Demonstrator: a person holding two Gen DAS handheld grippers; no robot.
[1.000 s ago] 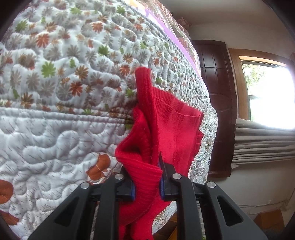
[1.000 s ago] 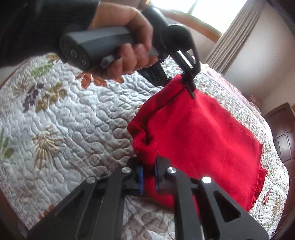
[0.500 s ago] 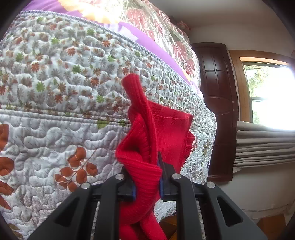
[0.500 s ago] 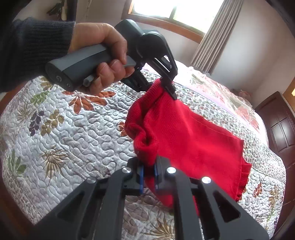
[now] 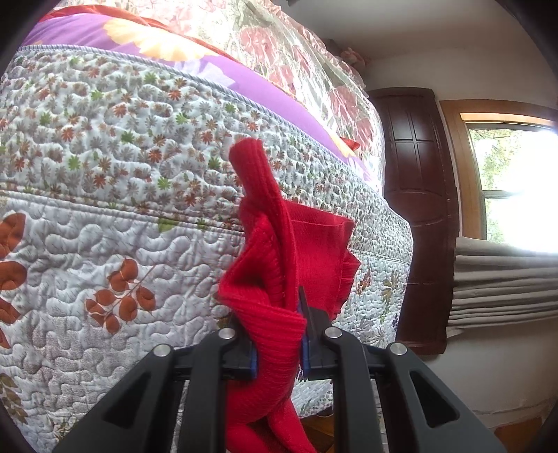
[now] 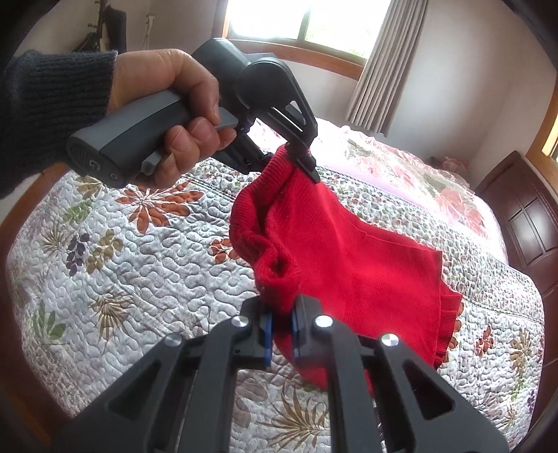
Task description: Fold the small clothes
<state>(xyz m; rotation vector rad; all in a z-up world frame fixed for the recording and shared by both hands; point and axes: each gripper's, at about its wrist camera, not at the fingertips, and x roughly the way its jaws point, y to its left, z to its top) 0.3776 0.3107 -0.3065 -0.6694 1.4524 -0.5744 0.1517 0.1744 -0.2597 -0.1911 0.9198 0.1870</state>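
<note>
A small red knit garment (image 6: 348, 258) hangs stretched between the two tongs, lifted above the bed, its far hem drooping down toward the quilt beyond the right tongs. The right tongs (image 6: 280, 334) are clamped on a bunched corner of the ribbed edge, the blue pads pressing the fabric from both sides. The left tongs (image 6: 307, 163), seen ahead and above the right ones, pinch the opposite corner of the same edge; in their own view the left tongs (image 5: 279, 352) are closed on a thick fold of the red knit (image 5: 275, 278), which rises past the fingertips and trails below them. A hand (image 6: 167, 104) in a dark knit sleeve (image 6: 52, 104) grips the grey handle of the left tongs. Under the garment lies the floral quilt (image 6: 139, 244) covering the bed. Beyond it are a dark wooden door (image 5: 418, 209), a window (image 6: 307, 24) and a beige curtain (image 6: 387, 62).
</note>
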